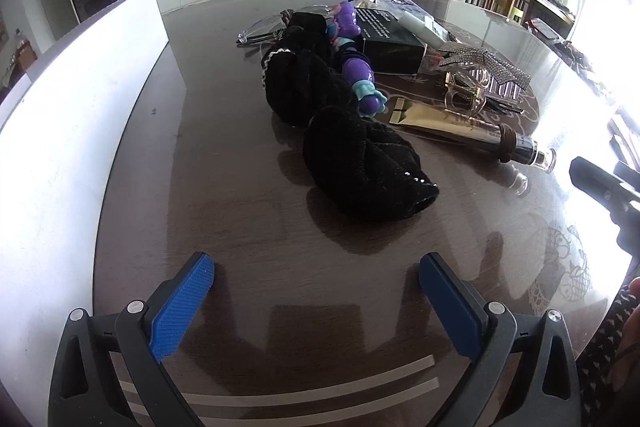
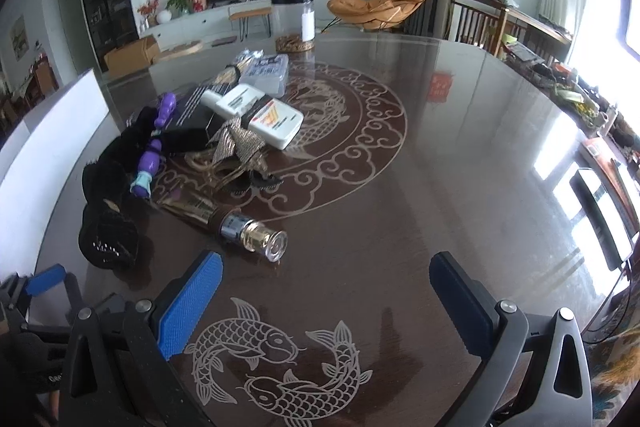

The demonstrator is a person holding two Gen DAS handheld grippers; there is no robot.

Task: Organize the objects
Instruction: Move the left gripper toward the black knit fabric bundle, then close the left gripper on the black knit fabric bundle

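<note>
Both tongs, left (image 1: 316, 287) and right (image 2: 326, 291), gape wide and empty; that gold tube (image 2: 224, 219) looks likely to roll off if nudged.

We hold our left gripper (image 1: 316, 291) low, its blue-padded fingers (image 1: 182, 307) spread wide and empty. Our right gripper (image 2: 326, 301) hovers alongside, likewise spread and empty.

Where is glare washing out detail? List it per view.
Left wrist view: window light blows out the right edge, whitening the table beyond the gold tube. Right wrist view: bright window at far right, with sheen streaks on the tabletop; the white bottle stays readable.
</note>
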